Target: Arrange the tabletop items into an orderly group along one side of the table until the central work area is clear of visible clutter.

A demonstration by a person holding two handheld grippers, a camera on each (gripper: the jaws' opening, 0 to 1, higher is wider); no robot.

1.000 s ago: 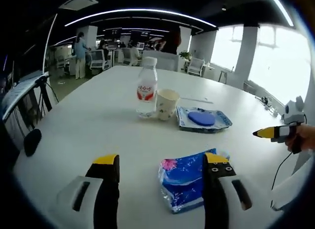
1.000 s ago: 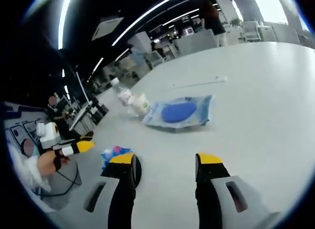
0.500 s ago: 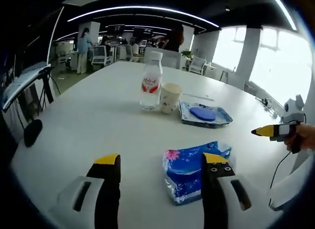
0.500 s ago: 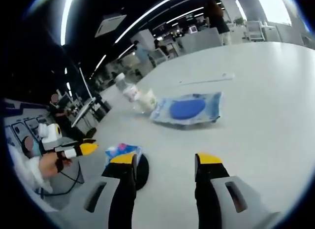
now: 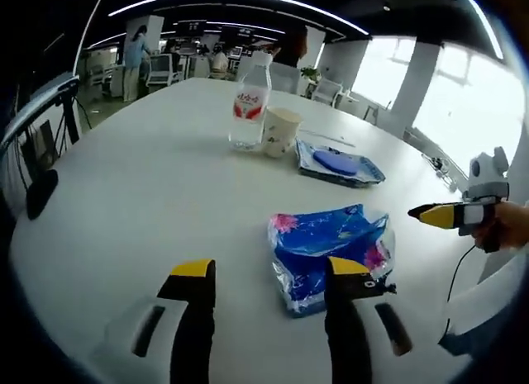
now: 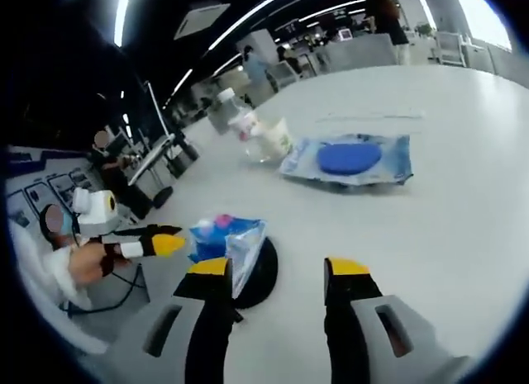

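On the white bench (image 5: 124, 194), the clear plastic water bottle (image 5: 250, 101), paper cup (image 5: 279, 132) and flat blue packet (image 5: 336, 164) already sit grouped at the far side, while the crinkled blue plastic bag (image 5: 329, 252) lies alone near the left gripper (image 5: 269, 277), open and empty. The right gripper (image 6: 277, 272) is open too. Since a second ago, the left gripper has closed in on the bag.

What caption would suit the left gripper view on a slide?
Open left claw hovers at a blue packet on a white table; bottle and paper cup stand beyond.
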